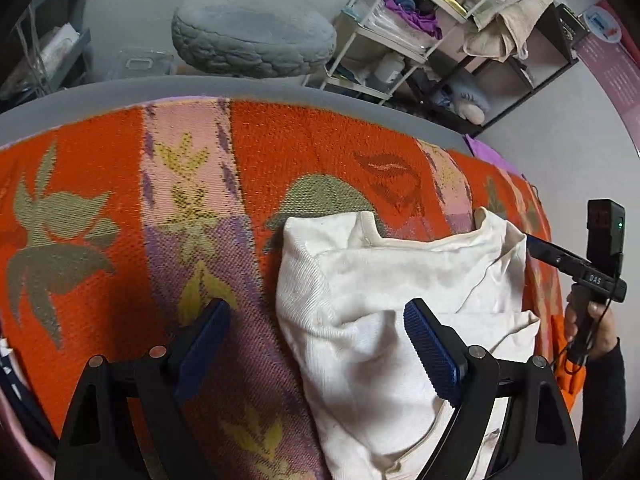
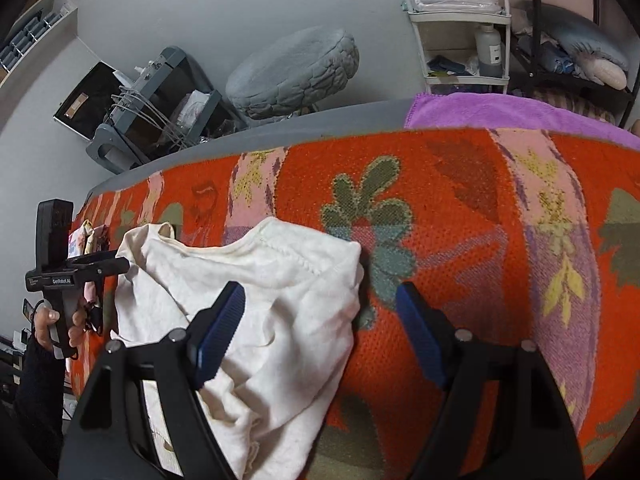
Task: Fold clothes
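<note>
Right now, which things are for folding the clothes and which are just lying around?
For the job:
- crumpled white cotton shirt
- left gripper, open
- right gripper, open
- orange flowered woven blanket underneath

Just lying about:
- purple fuzzy towel
- grey quilted round cushion
- white wire shelf rack

- The right gripper point(image 2: 320, 312) has its blue ribbed fingers point(image 2: 222, 334) wide apart.
- A crumpled white cotton garment point(image 2: 248, 292) lies under the left finger, on an orange floral woven blanket point(image 2: 472, 216).
- The left gripper point(image 2: 120, 266) is beside the garment's far left edge.
</note>
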The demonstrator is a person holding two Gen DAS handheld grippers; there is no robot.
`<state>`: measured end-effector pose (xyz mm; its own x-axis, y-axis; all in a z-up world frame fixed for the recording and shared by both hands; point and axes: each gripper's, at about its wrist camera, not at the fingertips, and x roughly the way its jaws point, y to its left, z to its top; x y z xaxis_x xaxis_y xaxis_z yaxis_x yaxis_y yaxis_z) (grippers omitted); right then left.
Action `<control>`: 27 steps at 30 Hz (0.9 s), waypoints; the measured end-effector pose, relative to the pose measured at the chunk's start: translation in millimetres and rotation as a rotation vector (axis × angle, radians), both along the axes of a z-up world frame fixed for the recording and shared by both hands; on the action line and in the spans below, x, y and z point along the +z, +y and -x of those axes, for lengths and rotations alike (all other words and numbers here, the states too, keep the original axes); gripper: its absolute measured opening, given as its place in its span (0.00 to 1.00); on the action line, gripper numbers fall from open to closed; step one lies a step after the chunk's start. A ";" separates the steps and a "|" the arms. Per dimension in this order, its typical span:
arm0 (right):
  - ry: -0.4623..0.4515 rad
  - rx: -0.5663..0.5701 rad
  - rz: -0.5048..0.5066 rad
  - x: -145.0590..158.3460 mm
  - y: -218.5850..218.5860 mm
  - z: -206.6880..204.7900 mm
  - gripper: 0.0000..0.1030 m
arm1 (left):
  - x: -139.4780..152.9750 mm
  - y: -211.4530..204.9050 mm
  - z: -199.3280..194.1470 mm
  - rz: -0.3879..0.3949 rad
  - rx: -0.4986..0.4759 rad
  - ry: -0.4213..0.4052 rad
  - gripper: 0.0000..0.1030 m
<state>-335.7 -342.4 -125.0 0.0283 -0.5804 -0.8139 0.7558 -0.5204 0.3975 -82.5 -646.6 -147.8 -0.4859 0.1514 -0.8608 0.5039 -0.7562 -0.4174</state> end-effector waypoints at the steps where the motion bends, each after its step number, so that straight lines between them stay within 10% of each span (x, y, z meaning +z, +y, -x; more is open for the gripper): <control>1: -0.011 0.019 -0.001 -3.4 -4.9 0.8 0.76 | -2.4 -0.9 3.2 -0.002 0.003 -0.001 0.86; 6: -0.033 0.116 -0.028 -23.1 -28.2 -6.6 0.53 | -4.7 -5.6 15.7 -0.020 0.003 0.055 0.86; 8: -0.017 0.111 -0.005 -21.9 -27.5 -4.4 0.36 | -5.5 -5.5 20.0 -0.013 -0.010 0.062 0.67; 9: -0.050 0.102 0.013 -23.8 -25.7 -0.2 0.14 | -6.8 -6.0 22.0 -0.006 -0.011 0.053 0.36; 10: -0.080 0.097 0.025 -26.6 -24.6 3.4 0.10 | -9.5 -7.7 23.3 -0.015 -0.008 0.047 0.12; 11: -0.079 0.104 0.023 -26.6 -25.1 3.1 0.10 | -12.7 -9.8 24.1 -0.033 -0.003 0.046 0.09; 18: -0.027 0.140 0.027 -9.7 -26.6 -7.5 0.08 | -4.9 -4.0 16.1 -0.081 -0.025 0.110 0.05; 27: 0.183 0.267 0.028 79.1 5.7 -80.4 0.07 | 78.2 49.9 -35.2 -0.013 -0.103 0.234 0.05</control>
<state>-255.3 -336.6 -45.9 0.0374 -0.5943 -0.8034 0.9242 -0.2851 0.2540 -47.3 -596.6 -69.7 -0.6533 0.2202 -0.7243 0.3131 -0.7925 -0.5234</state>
